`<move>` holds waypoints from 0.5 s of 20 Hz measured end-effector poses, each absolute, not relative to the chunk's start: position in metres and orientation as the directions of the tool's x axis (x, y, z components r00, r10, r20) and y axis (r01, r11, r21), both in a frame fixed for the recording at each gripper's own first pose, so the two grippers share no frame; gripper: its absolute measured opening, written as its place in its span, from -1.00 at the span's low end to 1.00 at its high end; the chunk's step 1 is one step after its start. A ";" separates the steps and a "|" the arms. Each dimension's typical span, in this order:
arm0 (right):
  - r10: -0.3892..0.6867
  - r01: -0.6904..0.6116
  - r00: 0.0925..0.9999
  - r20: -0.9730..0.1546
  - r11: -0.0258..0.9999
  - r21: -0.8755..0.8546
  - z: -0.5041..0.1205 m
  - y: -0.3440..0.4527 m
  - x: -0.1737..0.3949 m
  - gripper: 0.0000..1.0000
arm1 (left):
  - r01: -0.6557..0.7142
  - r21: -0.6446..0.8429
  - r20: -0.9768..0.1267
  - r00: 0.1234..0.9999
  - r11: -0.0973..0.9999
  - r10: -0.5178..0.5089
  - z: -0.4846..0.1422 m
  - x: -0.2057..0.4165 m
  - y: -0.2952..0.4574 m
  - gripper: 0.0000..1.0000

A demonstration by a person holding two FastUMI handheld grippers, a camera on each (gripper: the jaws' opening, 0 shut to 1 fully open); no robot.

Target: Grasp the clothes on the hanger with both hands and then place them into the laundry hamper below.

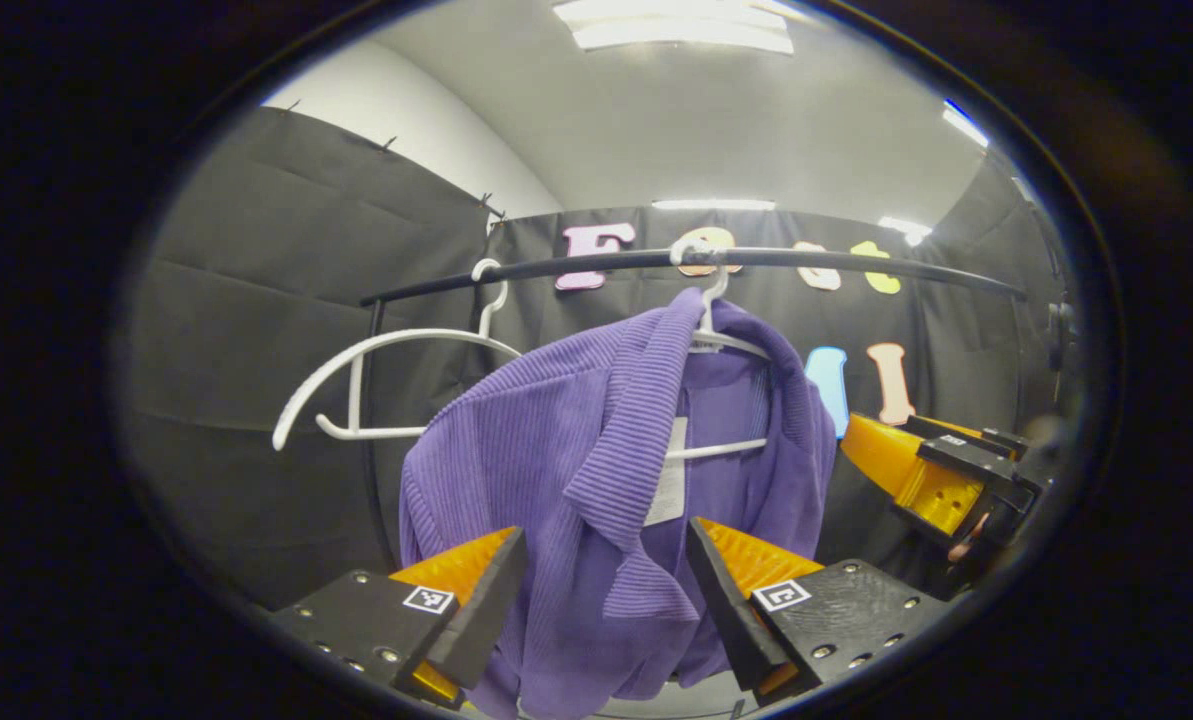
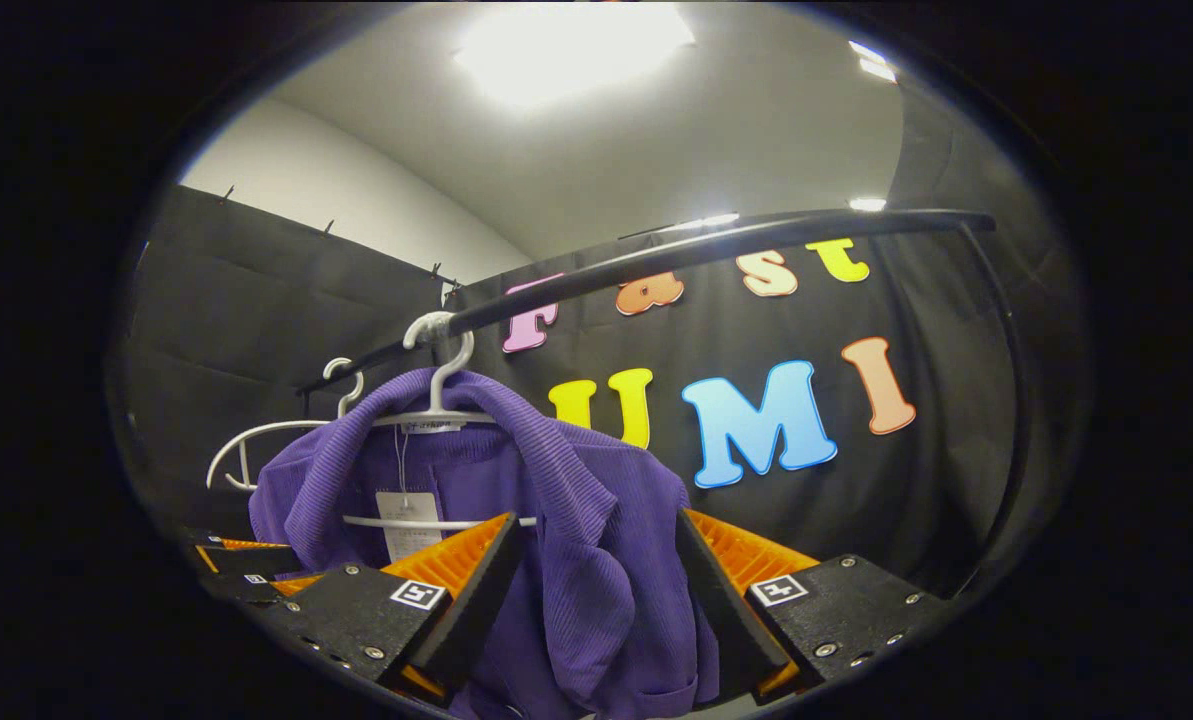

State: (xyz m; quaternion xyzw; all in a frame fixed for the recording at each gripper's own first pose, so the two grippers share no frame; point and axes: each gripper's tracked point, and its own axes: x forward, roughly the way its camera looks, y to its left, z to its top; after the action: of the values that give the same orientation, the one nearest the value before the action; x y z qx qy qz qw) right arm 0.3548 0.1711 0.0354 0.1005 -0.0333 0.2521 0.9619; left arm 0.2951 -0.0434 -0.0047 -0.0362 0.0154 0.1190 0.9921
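Note:
A purple ribbed garment (image 1: 556, 430) hangs on a white hanger (image 1: 713, 290) from a black rail (image 1: 856, 262). My left gripper (image 1: 604, 540) is open, its fingers standing on either side of the garment's front fold at collar height. In the right gripper view the same garment (image 2: 576, 470) hangs from its hanger (image 2: 446, 385), and my right gripper (image 2: 596, 525) is open with the garment's near shoulder and front between its fingers. The right gripper (image 1: 946, 470) also shows to the garment's right, and the left gripper (image 2: 246, 565) beyond the garment's far side.
An empty white hanger (image 1: 376, 385) hangs on the same rail to the left of the garment, and it shows behind the garment (image 2: 256, 440) in the right gripper view. The rail's upright post (image 2: 1006, 420) curves down on the right. Black cloth walls close the booth.

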 end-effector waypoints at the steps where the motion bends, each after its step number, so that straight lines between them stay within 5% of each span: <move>1: 0.493 -0.502 0.865 0.098 0.844 0.188 0.030 0.178 0.361 0.88 | -0.256 -0.071 -0.053 0.966 0.964 0.253 -0.010 0.300 -0.040 0.84; 10: 0.550 -0.544 0.835 -0.007 0.828 0.136 -0.019 0.213 0.395 0.87 | -0.367 -0.124 -0.099 0.929 0.922 0.356 -0.036 0.316 -0.020 0.84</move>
State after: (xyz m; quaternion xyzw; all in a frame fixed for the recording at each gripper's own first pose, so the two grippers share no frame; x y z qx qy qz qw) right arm 0.3951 0.2130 -0.0185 0.0644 0.0231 0.2862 0.9557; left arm 0.3164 -0.0198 -0.0359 -0.0705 0.0371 0.1845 0.9796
